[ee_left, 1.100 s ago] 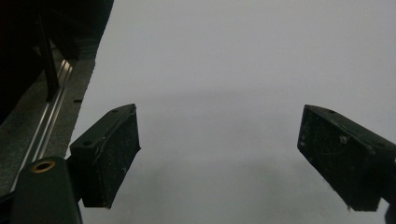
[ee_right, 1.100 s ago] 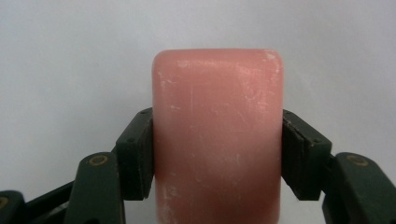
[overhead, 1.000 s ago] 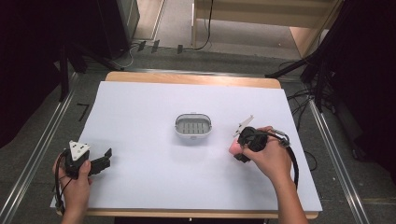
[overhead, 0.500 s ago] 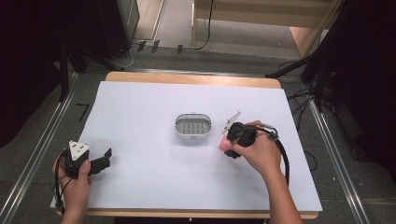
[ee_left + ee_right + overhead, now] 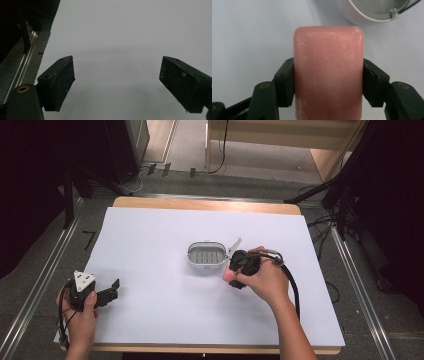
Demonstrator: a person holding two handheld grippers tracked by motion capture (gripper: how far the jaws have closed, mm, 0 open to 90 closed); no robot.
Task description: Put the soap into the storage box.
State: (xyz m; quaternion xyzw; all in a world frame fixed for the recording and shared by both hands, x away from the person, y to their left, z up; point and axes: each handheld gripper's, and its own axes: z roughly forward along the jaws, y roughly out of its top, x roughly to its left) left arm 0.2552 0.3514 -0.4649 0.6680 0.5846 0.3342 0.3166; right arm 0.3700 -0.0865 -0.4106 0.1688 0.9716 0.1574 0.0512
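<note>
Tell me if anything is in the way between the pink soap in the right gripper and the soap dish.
Nothing visible blocks it. The right gripper is clamped on the pink soap, and the soap dish sits open just beside it, with bare white table cover between them.

Overhead lighting is even and moderately bright on the white table (image 5: pixel 150 250); surroundings fall to near black. Shadows are soft and short. No glare. The high view is slightly soft. The left gripper view is dim and grey; the pink soap (image 5: pixel 328 72) is sharp.
</note>
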